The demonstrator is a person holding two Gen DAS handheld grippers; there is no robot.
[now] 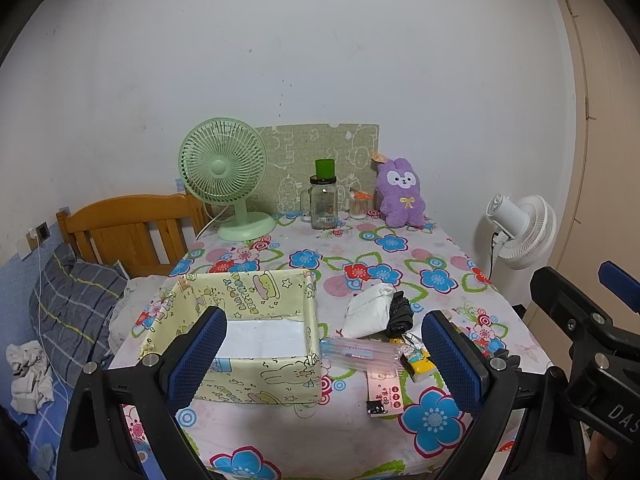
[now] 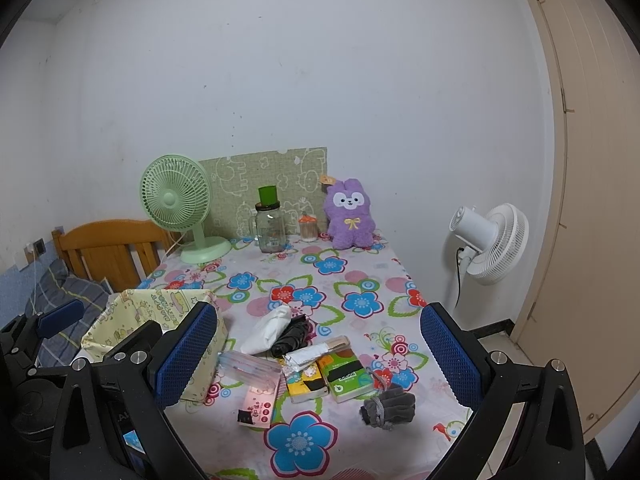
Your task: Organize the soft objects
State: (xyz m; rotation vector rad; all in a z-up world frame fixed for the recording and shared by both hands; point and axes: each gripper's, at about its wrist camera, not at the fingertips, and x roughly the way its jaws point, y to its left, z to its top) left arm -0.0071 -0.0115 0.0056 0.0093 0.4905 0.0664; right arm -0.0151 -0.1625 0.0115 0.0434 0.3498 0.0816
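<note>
A: Left hand-held gripper (image 1: 322,354), low centre of its own view: spread wide, blue pads apart, holding nothing. Right hand-held gripper (image 2: 320,354): same, wide open and empty.

B: Soft things? White cloth bundle (image 2: 267,330) mid-frame on the flowered worktop (image 2: 360,272), touching a black crumpled item (image 2: 290,339). Grey drawstring pouch (image 2: 387,405) lower right, apart from the rest. Purple plush rabbit (image 2: 351,214) upright at the far edge, against the wall.

A: Yellow cartoon-print box (image 1: 256,334) lower left, open-topped, white sheet lying inside.

B: Any writing? Print on the green tissue pack (image 2: 347,371) and the yellow pack (image 2: 304,382) too small to read. On the right gripper's body, lower right of the left view, "DAS" legible, rest cut off.
</note>
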